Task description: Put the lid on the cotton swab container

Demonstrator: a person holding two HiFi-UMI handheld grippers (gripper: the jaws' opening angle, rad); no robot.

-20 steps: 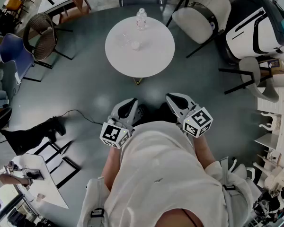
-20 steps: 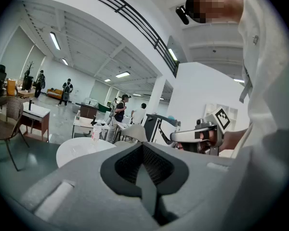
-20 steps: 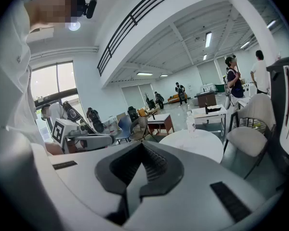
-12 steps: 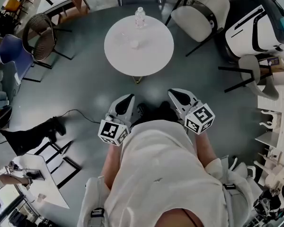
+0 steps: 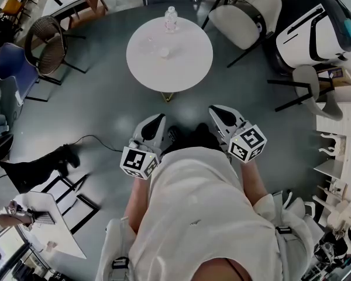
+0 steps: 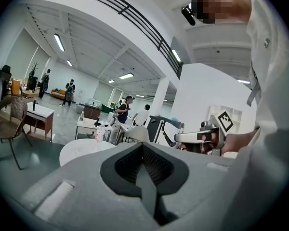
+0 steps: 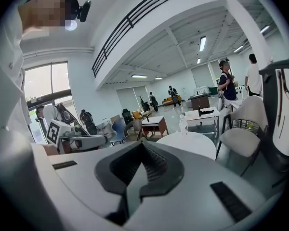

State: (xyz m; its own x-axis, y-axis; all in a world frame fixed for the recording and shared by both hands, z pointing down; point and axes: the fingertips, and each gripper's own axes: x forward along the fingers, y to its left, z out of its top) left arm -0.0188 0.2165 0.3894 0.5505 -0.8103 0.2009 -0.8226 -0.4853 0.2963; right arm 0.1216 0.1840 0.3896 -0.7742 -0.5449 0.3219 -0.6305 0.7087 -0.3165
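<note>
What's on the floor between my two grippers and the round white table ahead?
Only bare grey floor, in the head view: nothing stands between the left gripper, the right gripper and the round white table.

1. The round worktop [image 5: 169, 54] is plain white; the bottle [image 5: 171, 19] at its far edge is clear.
2. A small thing [image 5: 164, 53] near the worktop's middle looks whitish, perhaps clear; it is too small to tell.
3. The floor [image 5: 105, 98] around the worktop is dark grey.
4. Left of the worktop stand a blue chair [image 5: 14, 69] and a dark brown woven chair [image 5: 47, 37]; right of it is a cream chair [image 5: 245, 13] on black legs.
5. Nearer than the worktop, the left gripper [image 5: 159, 117] and right gripper [image 5: 213, 108] are light grey, and their cubes carry black square markers on white.
6. The fingers [image 6: 156, 165] have black ribbed pads.
7. The person's shirt [image 5: 199, 215] is white.
</note>
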